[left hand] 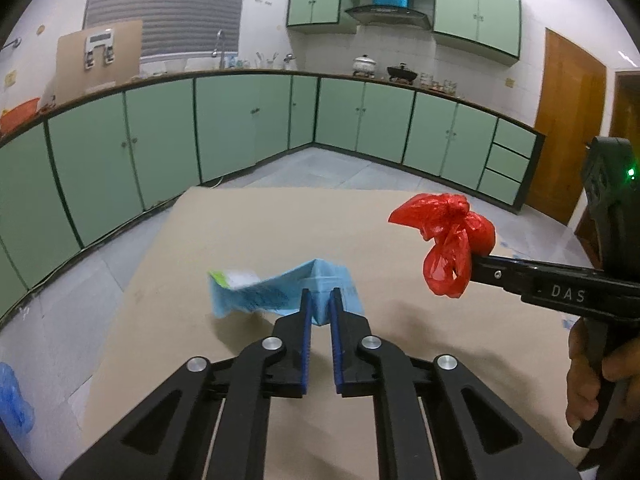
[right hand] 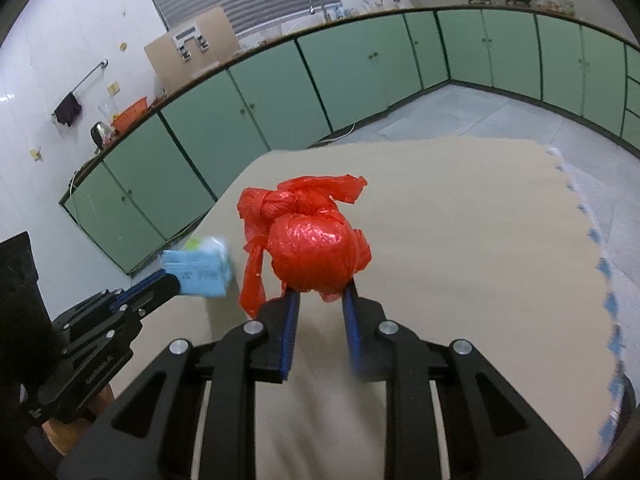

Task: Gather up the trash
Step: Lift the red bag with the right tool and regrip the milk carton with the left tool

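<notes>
Left gripper (left hand: 320, 300) clenched on a crumpled blue packet (left hand: 280, 294), right gripper (right hand: 320, 294) grasping a knotted red plastic bag (right hand: 310, 248), both lifted above the beige table (right hand: 460, 240), green cabinets (left hand: 240, 120) beyond.

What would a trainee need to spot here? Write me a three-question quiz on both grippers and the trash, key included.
1. True or false: the left gripper is shut on the light blue wrapper.
2. What does the right gripper hold? A) an orange basket B) a knotted red plastic bag C) a white pot
3. Fill in: below both pieces of trash lies a tan ____ surface.

Key
1. True: its jaws pinch the wrapper's edge.
2. B: the jaws clamp the knotted red plastic bag from both sides.
3. Table: the tan table shows bare beneath them, and the wrapper casts a shadow on it.
</notes>
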`<state>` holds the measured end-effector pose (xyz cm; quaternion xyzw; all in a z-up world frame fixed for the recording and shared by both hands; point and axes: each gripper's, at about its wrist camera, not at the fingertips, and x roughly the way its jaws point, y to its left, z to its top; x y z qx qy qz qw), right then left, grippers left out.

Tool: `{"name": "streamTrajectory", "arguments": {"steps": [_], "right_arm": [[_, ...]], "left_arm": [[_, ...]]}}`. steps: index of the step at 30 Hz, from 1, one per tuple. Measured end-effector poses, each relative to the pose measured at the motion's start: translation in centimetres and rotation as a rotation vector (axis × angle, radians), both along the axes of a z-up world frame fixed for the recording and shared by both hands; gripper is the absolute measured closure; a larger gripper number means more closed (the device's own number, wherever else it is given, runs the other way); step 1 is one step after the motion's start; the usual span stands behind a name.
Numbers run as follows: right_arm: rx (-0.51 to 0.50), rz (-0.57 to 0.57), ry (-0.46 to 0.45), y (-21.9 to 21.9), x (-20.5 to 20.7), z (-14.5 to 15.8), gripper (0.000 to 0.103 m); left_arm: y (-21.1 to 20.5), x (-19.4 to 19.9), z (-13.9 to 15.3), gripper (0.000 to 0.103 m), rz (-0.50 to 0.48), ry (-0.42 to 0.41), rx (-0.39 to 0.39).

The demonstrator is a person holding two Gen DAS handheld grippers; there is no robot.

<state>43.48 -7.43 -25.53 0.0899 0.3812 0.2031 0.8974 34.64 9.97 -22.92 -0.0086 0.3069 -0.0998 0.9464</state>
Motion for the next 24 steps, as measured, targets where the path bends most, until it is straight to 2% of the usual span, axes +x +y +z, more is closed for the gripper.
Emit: {"name": "streamTrajectory", "arguments": {"steps": [8, 9, 16, 20, 23, 24], "right_arm": [[0.015, -0.029, -0.03, -3.9, -5.1, 2.3, 0.083], [0.022, -0.035, -0.031, -4.4, -5.6, 2.5, 0.083], [0.037, -0.091, -0.04, -8.7, -9.3, 3.6, 0.083], [0.054, -0.117, -0.032, -10.8, -10.5, 3.3, 0.083], [0.061, -0.118, -0.026, -11.8, -11.0, 2.6, 0.083], [0.064, -0.114, -0.023, -11.8, -11.0, 2.4, 0.083]], "left_arm": [[-3.7, -3.1, 2.0, 0.1, -0.055, -0.024, -0.029], [-4.2, -3.5, 2.2, 0.103, -0.066, -0.021, -0.029], [-7.9, -5.0, 3.8, 0.103, -0.129, -0.035, -0.029], [-8.5, -5.9, 3.6, 0.103, -0.129, -0.031, -0.037], [-8.1, -6.6, 2.3, 0.103, -0.107, -0.013, -0.036], [-7.9, -6.9, 1.8, 0.099, -0.096, -0.005, -0.034]]}}
